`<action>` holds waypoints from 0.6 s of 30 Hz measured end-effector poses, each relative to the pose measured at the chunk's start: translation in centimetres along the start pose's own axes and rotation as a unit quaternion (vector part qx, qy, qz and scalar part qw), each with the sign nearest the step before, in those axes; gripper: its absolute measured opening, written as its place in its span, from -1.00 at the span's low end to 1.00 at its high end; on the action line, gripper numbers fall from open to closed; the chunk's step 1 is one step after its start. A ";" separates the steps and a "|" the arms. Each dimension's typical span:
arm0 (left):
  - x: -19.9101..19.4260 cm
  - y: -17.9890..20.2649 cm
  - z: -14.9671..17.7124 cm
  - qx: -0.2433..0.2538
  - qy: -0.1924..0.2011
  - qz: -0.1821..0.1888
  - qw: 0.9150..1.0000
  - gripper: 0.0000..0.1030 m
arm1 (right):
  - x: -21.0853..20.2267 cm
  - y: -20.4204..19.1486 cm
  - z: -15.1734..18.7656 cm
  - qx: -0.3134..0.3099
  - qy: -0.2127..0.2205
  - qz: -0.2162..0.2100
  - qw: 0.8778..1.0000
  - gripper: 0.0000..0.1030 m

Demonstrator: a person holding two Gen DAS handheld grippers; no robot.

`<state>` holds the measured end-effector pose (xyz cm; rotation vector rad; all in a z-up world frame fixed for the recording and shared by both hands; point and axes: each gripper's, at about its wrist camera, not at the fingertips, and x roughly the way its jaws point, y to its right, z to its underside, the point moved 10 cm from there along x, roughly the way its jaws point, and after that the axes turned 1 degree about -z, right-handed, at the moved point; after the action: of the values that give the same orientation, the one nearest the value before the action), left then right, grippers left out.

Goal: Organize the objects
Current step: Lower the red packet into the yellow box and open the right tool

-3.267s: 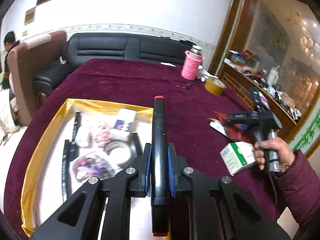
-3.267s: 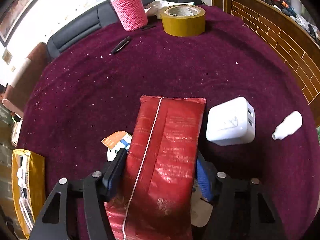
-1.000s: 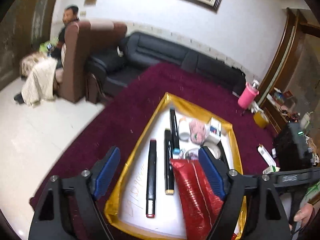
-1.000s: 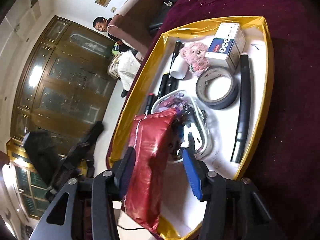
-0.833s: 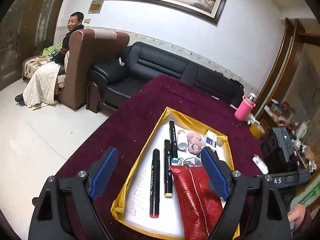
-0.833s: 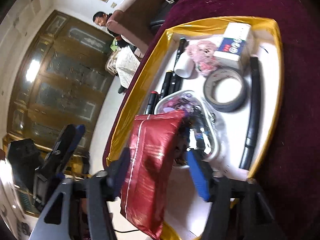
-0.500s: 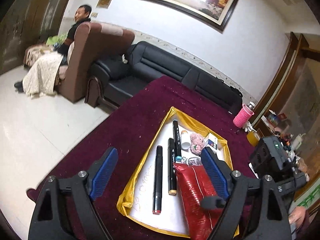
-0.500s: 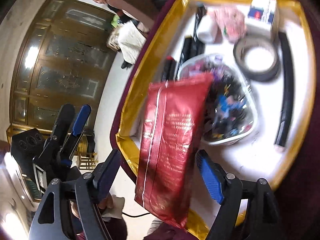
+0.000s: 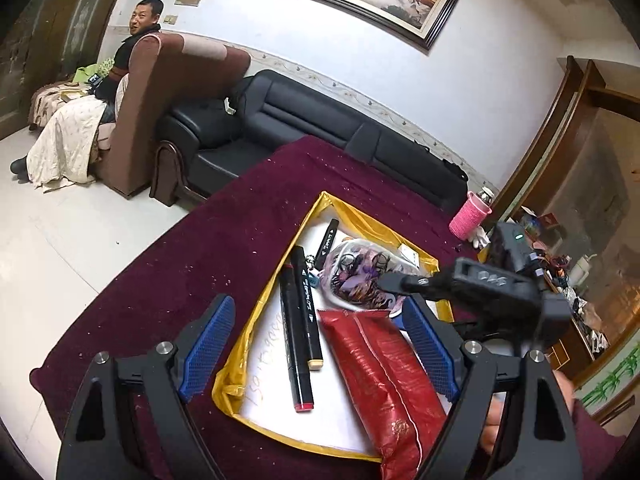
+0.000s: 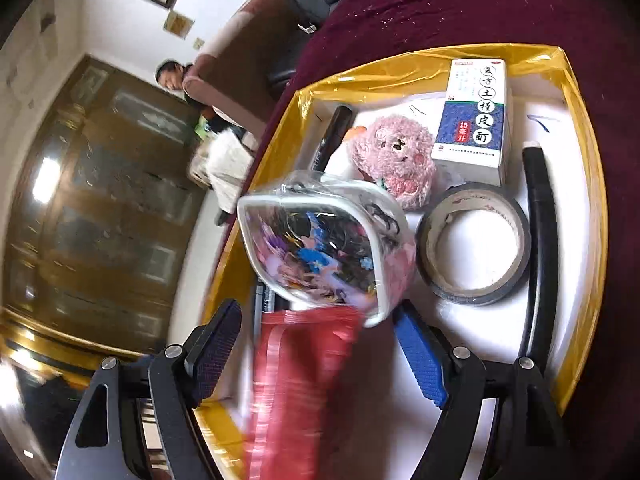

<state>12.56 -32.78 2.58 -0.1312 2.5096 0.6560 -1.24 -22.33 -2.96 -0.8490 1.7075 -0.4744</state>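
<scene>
A gold-rimmed white tray (image 9: 264,320) lies on the maroon table. A red foil packet (image 9: 384,380) lies in the tray's near end, also seen blurred in the right wrist view (image 10: 296,384). Black markers (image 9: 298,320) lie beside it. My left gripper (image 9: 320,348) is open and empty above the tray's near end. My right gripper (image 10: 320,352) is open over the packet, its jaws apart and clear of it. In the tray sit a clear pouch (image 10: 320,248), a pink plush (image 10: 396,160), a tape roll (image 10: 472,244), a medicine box (image 10: 476,116) and a black tube (image 10: 540,248).
A pink knitted bottle (image 9: 470,218) stands at the table's far right. A black sofa (image 9: 320,132) and a brown armchair (image 9: 168,96) with a seated man (image 9: 136,28) are behind the table. A cluttered wooden sideboard (image 9: 568,280) is on the right.
My right gripper opened and let go of the red packet, which now lies in the tray. My left gripper, earlier shut on a marker, is open and has drawn closer to the tray.
</scene>
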 end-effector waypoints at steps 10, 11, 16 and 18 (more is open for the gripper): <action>0.8 -2.3 -0.1 -0.028 -0.003 -0.014 1.000 0.65 | -1.8 -3.9 8.1 -0.206 -0.121 0.148 0.960 0.64; 0.8 -2.5 -0.1 -0.028 -0.002 -0.015 0.999 0.65 | -2.2 -3.5 9.1 -0.212 -0.127 0.149 0.957 0.64; 0.4 -2.1 -0.2 -0.016 0.002 -0.017 1.000 0.65 | -1.2 -3.3 12.0 -0.260 -0.153 0.180 0.936 0.65; 0.4 -1.8 0.0 -0.010 0.000 -0.020 1.000 0.65 | -1.4 -3.1 11.8 -0.269 -0.153 0.181 0.934 0.66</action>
<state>12.61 -34.35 1.62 -0.1875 2.4945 0.6657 11.05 -22.08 -3.46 -0.9045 1.6661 0.3807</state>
